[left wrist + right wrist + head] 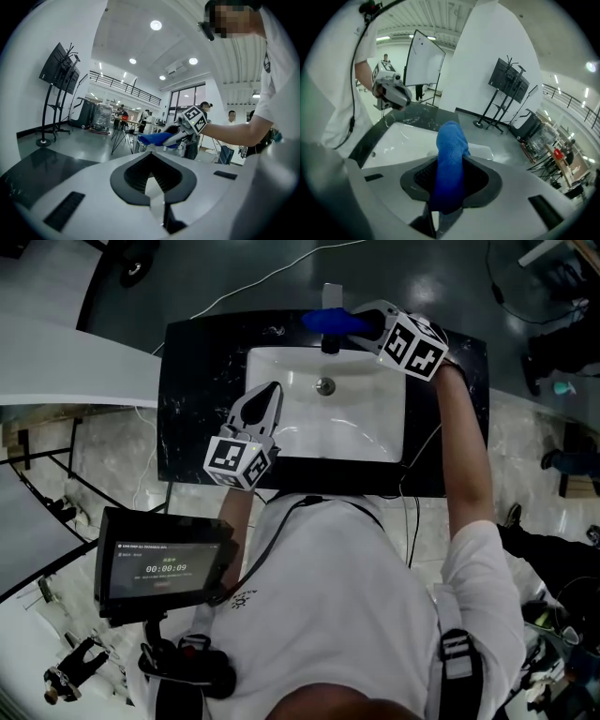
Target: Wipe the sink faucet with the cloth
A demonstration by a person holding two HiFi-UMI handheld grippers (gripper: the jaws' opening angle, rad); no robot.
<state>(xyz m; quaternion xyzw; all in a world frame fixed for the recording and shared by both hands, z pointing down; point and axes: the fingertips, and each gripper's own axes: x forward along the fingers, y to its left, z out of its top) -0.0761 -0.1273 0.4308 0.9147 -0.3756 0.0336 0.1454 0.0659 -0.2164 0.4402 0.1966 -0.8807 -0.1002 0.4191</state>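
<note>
A black marbled worktop (192,399) carries a white sink (375,432). The left gripper (270,395) hovers over the basin's left side, its jaws pressed together with nothing between them. The right gripper (361,322) reaches to the sink's back edge at the faucet (332,294), its jaws clamped on the blue cloth (450,159). The cloth runs up between both jaws and sticks out past their tips. From above, its free end overlaps the faucet.
</note>
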